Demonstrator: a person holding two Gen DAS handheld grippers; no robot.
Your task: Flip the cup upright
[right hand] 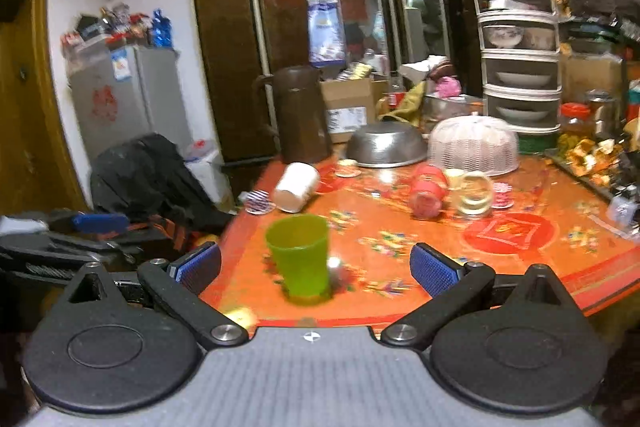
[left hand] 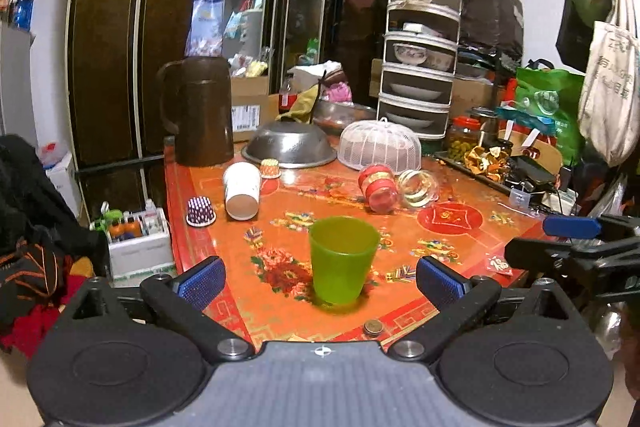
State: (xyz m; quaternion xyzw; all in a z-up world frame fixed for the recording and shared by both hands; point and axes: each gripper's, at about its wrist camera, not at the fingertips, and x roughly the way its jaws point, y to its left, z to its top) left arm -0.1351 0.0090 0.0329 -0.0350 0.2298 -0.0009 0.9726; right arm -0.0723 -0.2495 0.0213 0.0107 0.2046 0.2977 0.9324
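Note:
A green plastic cup (left hand: 343, 263) stands upright, mouth up, near the front edge of the orange patterned table (left hand: 460, 227). It also shows in the right wrist view (right hand: 300, 259). My left gripper (left hand: 320, 281) is open, its blue pads wide apart on either side of the cup, not touching it. My right gripper (right hand: 314, 267) is open too, with the cup between its pads, closer to the left pad. The right gripper also shows at the right edge of the left wrist view (left hand: 572, 239).
A white paper cup (left hand: 241, 195), a red cup (left hand: 378, 187) and a clear glass (left hand: 418, 188) lie on their sides further back. A brown jug (left hand: 198, 111), an upturned metal bowl (left hand: 290, 147), a mesh food cover (left hand: 380, 146) and a coin (left hand: 373, 327) are on the table.

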